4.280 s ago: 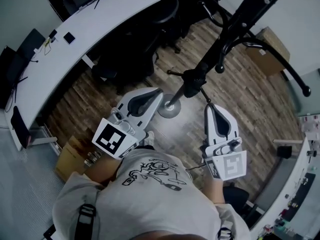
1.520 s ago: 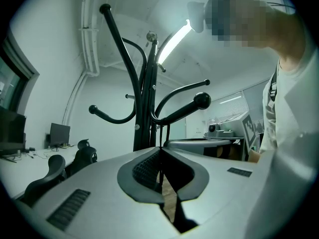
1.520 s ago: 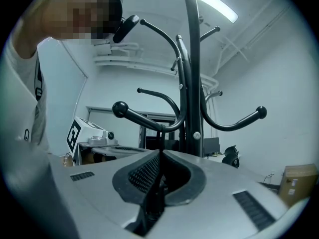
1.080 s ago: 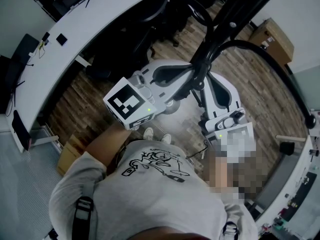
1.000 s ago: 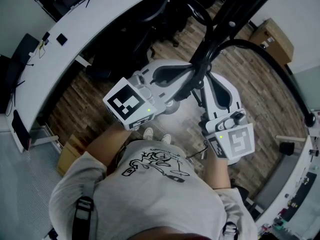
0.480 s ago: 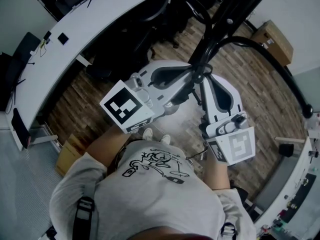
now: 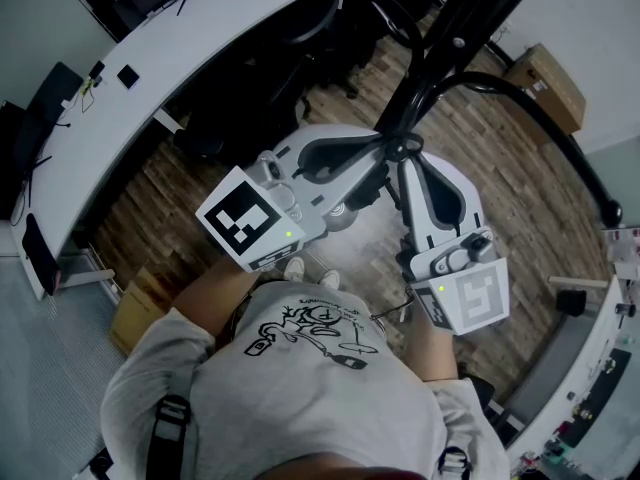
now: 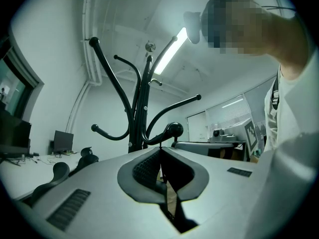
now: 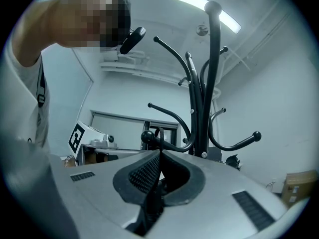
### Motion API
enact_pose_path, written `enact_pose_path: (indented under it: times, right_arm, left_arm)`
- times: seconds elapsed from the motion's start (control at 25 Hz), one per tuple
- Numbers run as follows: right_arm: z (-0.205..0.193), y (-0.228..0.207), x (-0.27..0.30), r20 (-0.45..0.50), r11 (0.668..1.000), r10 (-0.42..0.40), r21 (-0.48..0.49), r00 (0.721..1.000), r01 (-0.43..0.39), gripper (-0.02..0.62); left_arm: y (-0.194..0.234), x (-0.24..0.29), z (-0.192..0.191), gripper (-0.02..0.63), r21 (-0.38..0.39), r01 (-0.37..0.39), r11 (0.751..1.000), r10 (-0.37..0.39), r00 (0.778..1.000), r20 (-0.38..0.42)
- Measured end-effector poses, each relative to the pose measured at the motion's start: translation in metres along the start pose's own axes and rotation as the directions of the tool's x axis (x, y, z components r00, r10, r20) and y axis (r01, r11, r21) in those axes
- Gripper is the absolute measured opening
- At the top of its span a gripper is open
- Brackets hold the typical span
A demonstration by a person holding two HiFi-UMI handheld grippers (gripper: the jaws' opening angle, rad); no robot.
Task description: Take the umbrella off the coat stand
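Well to the left of the black metal coat stand with curved ball-tipped arms, a long white curved desk runs past black office chairs. The left gripper reaches in from the stand's left. 4.3 s ago it hung low and clear of the stand, with a dark bundle dangling there in plain sight. Now it has risen until its tips meet the pole. Its own view shows the jaws pressed together on a thin black strap loop, which runs up to a ball-tipped hook low on the stand.

The right gripper comes in from the stand's near right, also lifted since then. Its jaws are likewise closed on the strap loop, which hangs over the same hook. The umbrella is still on the stand by this loop, its body hidden under the two grippers. In the last half second the left gripper's marker cube has sunk a little. Far right of the stand sits a brown cardboard box
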State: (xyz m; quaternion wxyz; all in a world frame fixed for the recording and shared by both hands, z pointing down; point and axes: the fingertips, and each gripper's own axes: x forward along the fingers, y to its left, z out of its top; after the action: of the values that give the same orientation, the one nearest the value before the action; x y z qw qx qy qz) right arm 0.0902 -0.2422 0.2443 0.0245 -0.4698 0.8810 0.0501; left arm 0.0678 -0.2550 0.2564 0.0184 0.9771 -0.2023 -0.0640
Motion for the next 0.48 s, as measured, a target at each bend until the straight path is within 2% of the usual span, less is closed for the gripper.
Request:
enact_pose_path:
  times: [0.48]
  right_arm:
    - [0.015,0.023,-0.008,0.025,1.000,0.013,-0.012,1.000,-0.013,0.017]
  left_arm:
    - [-0.016,-0.020,0.013,0.023,0.001,-0.007,1.000,0.007,0.999,0.038]
